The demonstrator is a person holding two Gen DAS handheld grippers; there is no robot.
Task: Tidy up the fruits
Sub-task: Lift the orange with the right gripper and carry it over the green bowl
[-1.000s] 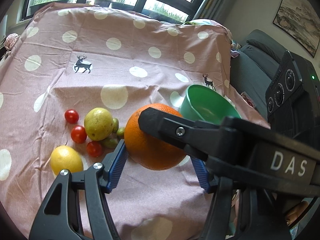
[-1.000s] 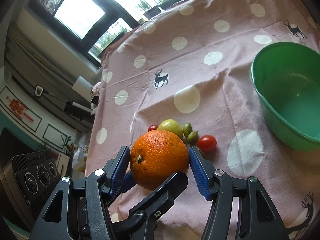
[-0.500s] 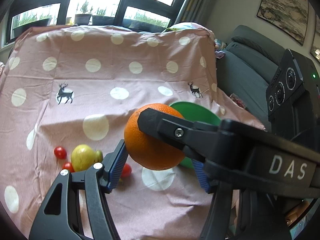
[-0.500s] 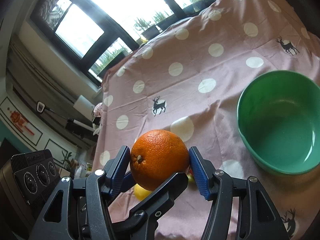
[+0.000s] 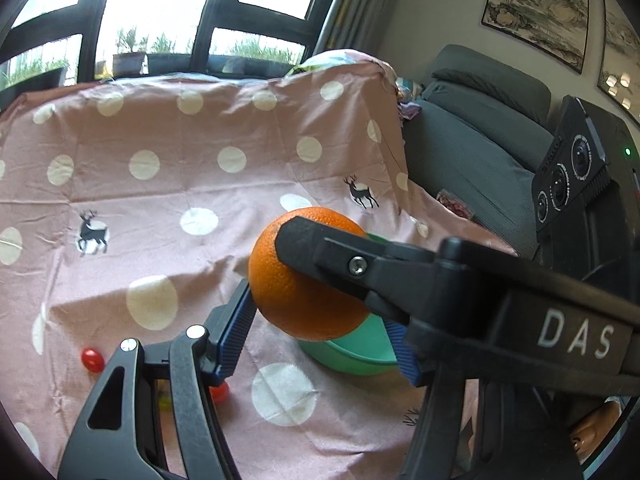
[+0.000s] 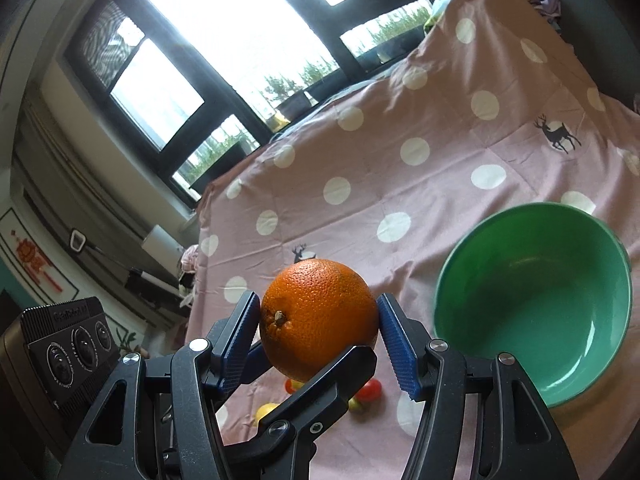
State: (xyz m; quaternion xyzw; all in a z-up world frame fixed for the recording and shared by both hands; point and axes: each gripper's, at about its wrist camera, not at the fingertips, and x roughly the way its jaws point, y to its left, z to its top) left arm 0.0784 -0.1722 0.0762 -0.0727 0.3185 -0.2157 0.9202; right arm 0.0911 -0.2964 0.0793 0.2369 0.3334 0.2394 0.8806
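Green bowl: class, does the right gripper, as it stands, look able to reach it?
Probably yes. The green bowl sits open and empty just beside the right gripper, with only bare cloth between. One catch: the left gripper also clamps the orange, so both would have to move together.

black plastic left gripper (image 5: 320, 336) with ribbed blue pads (image 5: 236, 332), silver screws at the pivots, right gripper (image 6: 320, 332) same build, white DAS lettering on its arm, boxy black three-lens camera unit (image 5: 568, 176), tiny green light
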